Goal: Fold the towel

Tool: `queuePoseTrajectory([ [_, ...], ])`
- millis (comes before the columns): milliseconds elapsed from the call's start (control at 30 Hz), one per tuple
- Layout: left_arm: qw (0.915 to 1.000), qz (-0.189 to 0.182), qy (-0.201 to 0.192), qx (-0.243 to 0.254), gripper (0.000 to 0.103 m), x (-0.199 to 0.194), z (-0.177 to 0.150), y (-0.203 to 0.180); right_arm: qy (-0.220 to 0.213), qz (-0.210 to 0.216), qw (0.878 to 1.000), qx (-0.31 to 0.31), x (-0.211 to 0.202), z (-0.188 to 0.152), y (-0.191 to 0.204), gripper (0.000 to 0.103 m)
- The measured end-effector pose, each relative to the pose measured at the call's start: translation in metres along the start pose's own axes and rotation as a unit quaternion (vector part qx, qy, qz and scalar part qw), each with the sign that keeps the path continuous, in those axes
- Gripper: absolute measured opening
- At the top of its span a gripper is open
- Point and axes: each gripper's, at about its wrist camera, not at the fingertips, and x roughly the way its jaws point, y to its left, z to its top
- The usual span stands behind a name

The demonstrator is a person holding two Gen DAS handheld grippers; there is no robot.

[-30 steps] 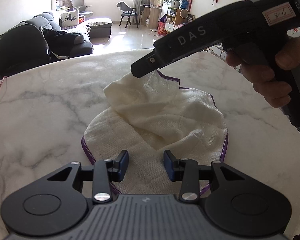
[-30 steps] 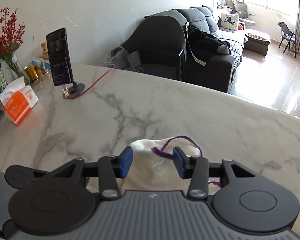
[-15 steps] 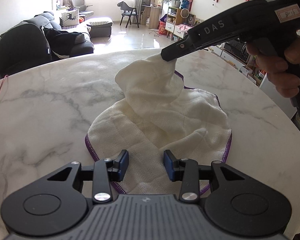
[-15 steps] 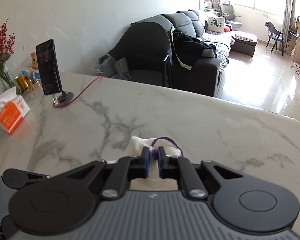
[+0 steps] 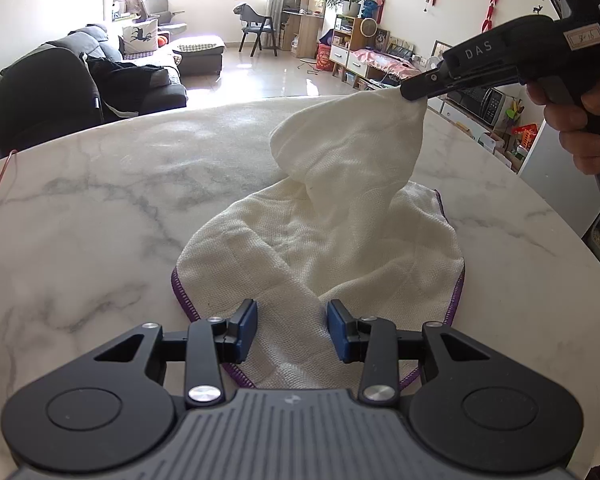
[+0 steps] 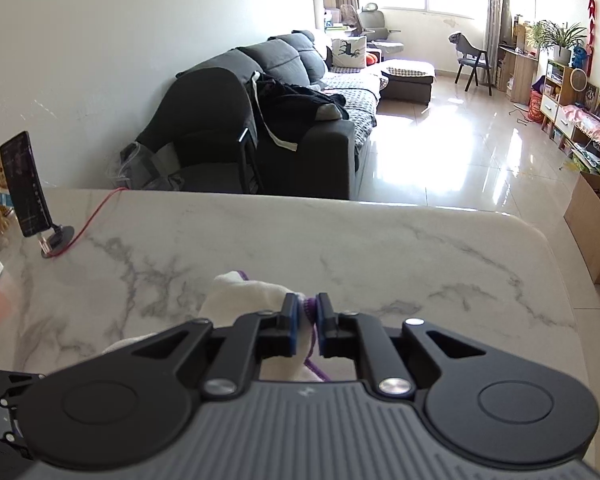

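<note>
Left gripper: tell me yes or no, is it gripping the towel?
No. The left gripper is open, its blue pads apart over the towel on the table.

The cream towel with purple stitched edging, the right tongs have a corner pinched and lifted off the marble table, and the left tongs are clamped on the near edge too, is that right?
Not quite. The left tongs are open, their blue pads standing apart over the near edge of the cream towel with purple stitched edging, as the left wrist view shows. The rest holds: the right tongs have a corner pinched and lifted off the marble table.

Cream purple-edged towel (image 5: 340, 240), one corner lifted
</note>
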Motion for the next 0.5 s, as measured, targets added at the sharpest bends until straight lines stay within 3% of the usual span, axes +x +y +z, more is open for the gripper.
queuePoseTrajectory([
  [500,0.9999,0.011,-0.001,-0.003,0.040,-0.002,-0.001,-0.001,0.044,-0.032,0.997,0.048,0.008,-0.029,-0.038,0.027],
])
